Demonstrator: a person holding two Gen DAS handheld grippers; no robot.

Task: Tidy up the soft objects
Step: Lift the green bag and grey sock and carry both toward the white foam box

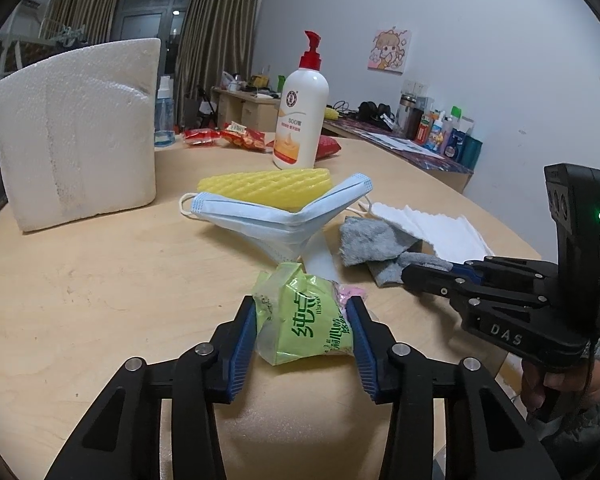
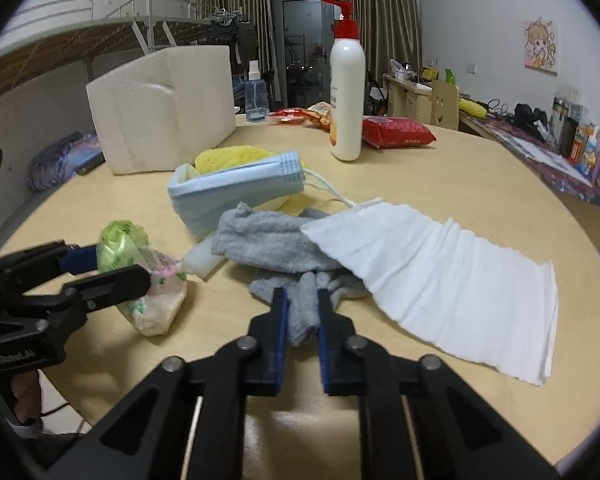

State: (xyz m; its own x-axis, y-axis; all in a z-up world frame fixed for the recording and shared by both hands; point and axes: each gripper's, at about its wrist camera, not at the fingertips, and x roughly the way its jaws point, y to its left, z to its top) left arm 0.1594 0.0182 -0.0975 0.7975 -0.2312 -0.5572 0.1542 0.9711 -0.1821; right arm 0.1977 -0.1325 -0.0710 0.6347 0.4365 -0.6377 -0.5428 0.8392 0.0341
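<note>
The left gripper (image 1: pixel 304 320) clamps a green tissue pack (image 1: pixel 300 316) near the table's (image 1: pixel 100 300) front edge, its long axis running away from the holder. The right gripper (image 2: pixel 302 312) pinches the near end of a grey sock (image 2: pixel 276 244), which stretches back towards the blue face mask (image 2: pixel 236 188).

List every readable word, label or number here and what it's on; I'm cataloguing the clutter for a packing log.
"DAS": raised letters on the body of the right claw.
"500" with an unclear character after it: on the white pump bottle.
Large Chinese characters on the green tissue pack, held in the left claw: not reliably readable.
Red snack packets and a label on the left claw's body: too blurred.
</note>
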